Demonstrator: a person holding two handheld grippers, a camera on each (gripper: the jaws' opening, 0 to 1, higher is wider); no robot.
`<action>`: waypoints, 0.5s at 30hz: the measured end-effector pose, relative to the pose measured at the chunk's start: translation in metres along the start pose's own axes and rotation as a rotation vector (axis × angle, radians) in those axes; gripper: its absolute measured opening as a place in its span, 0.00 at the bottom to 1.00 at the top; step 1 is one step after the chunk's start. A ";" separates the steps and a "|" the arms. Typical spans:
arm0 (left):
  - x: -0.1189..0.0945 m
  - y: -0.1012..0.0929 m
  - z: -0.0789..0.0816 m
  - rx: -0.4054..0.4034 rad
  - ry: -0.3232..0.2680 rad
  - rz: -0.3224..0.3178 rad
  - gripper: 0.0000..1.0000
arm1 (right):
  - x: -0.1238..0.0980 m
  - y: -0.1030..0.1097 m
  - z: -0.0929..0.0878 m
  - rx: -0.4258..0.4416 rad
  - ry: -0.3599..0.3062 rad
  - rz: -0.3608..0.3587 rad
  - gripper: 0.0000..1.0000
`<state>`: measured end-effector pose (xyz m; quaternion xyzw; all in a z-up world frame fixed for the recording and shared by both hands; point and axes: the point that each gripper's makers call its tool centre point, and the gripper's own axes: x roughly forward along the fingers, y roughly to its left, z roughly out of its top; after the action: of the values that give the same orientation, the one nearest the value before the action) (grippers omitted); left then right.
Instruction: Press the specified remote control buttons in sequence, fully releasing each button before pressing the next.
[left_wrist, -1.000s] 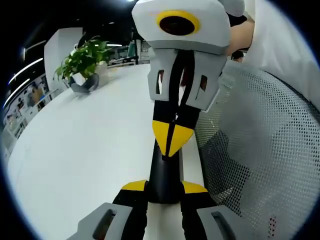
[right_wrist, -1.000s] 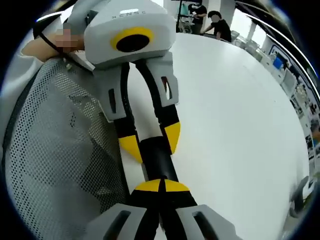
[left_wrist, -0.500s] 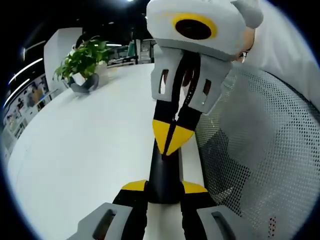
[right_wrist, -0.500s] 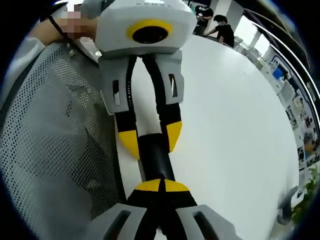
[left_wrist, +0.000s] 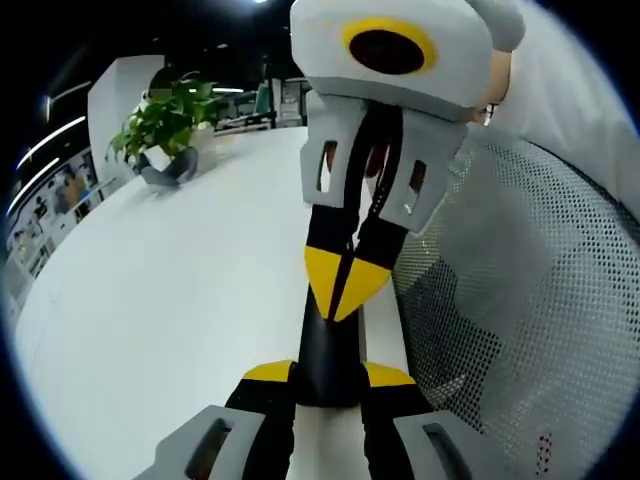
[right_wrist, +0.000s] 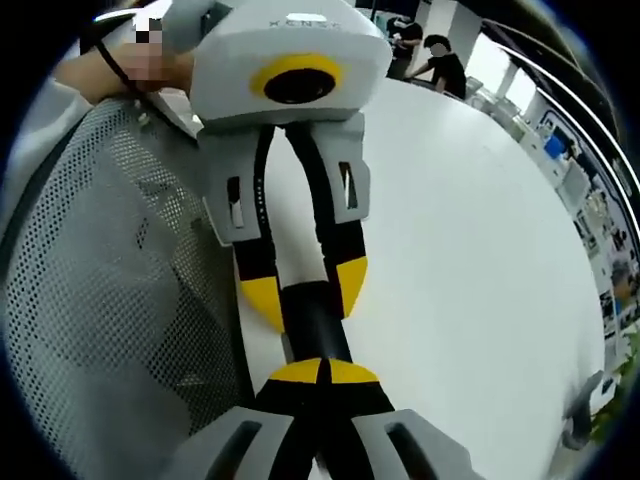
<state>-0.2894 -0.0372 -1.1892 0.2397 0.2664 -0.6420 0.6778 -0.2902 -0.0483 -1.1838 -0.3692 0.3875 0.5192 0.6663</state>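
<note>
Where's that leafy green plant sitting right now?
In the left gripper view, the potted plant stands at the upper left, on the far edge of the white table, well away from both claws.

Remote control (left_wrist: 328, 350) mostly hidden between the gripper jaws at both ends, its buttons too dark to tell; mesh chair back (right_wrist: 110, 300) cut off by the edge

Grey-white left gripper (left_wrist: 328, 372) with black jaws tipped yellow.

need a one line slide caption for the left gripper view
Left tool clamps a black remote over the white table, right tool meeting it tip-first.
</note>
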 end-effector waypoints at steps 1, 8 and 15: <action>0.000 0.000 0.000 0.000 0.000 0.000 0.24 | 0.000 0.000 0.000 0.000 -0.002 -0.003 0.00; 0.001 -0.001 0.001 0.005 0.039 0.012 0.24 | 0.000 0.001 -0.001 -0.008 -0.018 -0.044 0.00; 0.001 -0.001 0.000 -0.023 0.110 0.056 0.24 | 0.000 0.001 -0.001 -0.092 -0.051 -0.091 0.00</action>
<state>-0.2904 -0.0373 -1.1899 0.2742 0.3036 -0.6058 0.6824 -0.2918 -0.0489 -1.1841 -0.4031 0.3289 0.5149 0.6814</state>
